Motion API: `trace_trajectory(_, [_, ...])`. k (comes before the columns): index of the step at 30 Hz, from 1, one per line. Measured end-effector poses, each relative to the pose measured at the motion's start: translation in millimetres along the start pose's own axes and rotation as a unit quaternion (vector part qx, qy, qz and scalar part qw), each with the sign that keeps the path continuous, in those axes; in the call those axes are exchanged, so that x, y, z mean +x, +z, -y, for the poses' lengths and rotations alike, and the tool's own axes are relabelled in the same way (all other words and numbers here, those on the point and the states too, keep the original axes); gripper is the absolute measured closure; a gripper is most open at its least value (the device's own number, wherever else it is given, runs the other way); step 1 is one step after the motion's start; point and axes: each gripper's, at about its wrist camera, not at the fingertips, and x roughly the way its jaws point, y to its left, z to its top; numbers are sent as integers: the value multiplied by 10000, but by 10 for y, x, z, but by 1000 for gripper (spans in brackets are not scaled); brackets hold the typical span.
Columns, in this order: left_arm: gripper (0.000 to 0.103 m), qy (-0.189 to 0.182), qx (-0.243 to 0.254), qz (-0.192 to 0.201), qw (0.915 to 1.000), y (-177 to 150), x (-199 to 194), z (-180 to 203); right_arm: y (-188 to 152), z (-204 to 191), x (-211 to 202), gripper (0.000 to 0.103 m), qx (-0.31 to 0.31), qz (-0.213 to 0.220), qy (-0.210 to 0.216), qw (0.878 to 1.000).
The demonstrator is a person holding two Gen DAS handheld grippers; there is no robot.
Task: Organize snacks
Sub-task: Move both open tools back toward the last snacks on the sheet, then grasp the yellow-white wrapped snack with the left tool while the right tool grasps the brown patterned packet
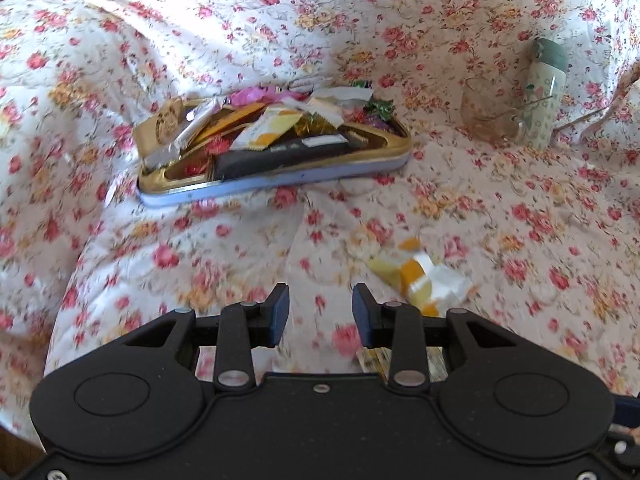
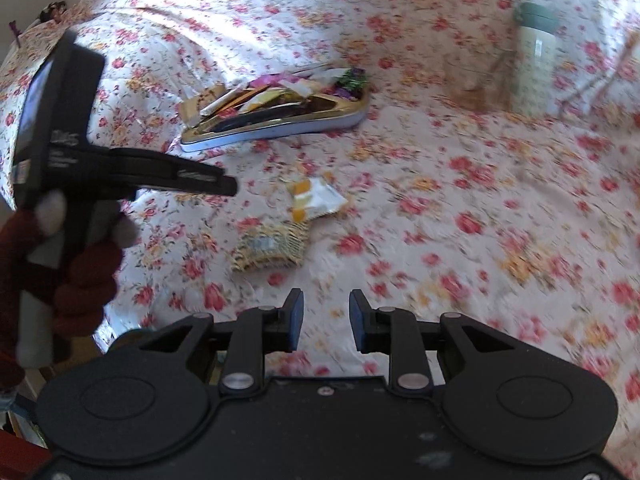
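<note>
The left tongs (image 1: 321,304) are being held released above the flowered bedcover (image 1: 480,216), with nothing between the pads. The right tongs (image 2: 325,311) are also being held with a gap between the pads, and nothing is being grasped by them. A gold tin tray (image 1: 276,172) with a pale blue rim is lying on the bedcover, and many wrapped snacks are being kept inside it in a loose pile. A white and orange snack packet (image 1: 424,280) is lying outside the tray, just beside the right pad of the left tongs. A yellowish patterned packet (image 2: 270,246) is lying near it. A glass cup (image 1: 486,114) and a green-lidded bottle (image 1: 546,92) are standing well apart from the tray. A hand in a dark red glove (image 2: 76,268) is seen on the left handle.
</note>
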Motion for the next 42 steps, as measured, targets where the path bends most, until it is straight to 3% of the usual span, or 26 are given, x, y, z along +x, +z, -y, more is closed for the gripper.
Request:
trace_trajectory(8, [59,45,227,193,9995,3,97,-36,177,-219,379,75,-258,-229,448,9984])
trace_trajectory(14, [59,87,-25,214,9997,-14,90,-224,233,-311,671,68,200,-586,884,9942])
trace_trajectory(19, [59,105,-159,233,9995,-51,63,-372,290,-304,804,56,704,-505,647,9941])
trace_trajectory(23, [59,59,-266,238,9993,-87,46,-460,377,-274,917,54,992,-440,396,9933])
trace_trajectory(30, [59,35,-309,298,9991,-142,-11,-550,477,-384,1021,45,898,-259,-41,9956])
trace_trajectory(36, [59,-14,-331,335,9989,-135,-68,-590,450,-548,1080,46,307,-165,-403,9986])
trace_trajectory(42, [59,-81,-275,312,9991,-102,-84,-509,337,-570,1005,58,-354,-135,-572,9976])
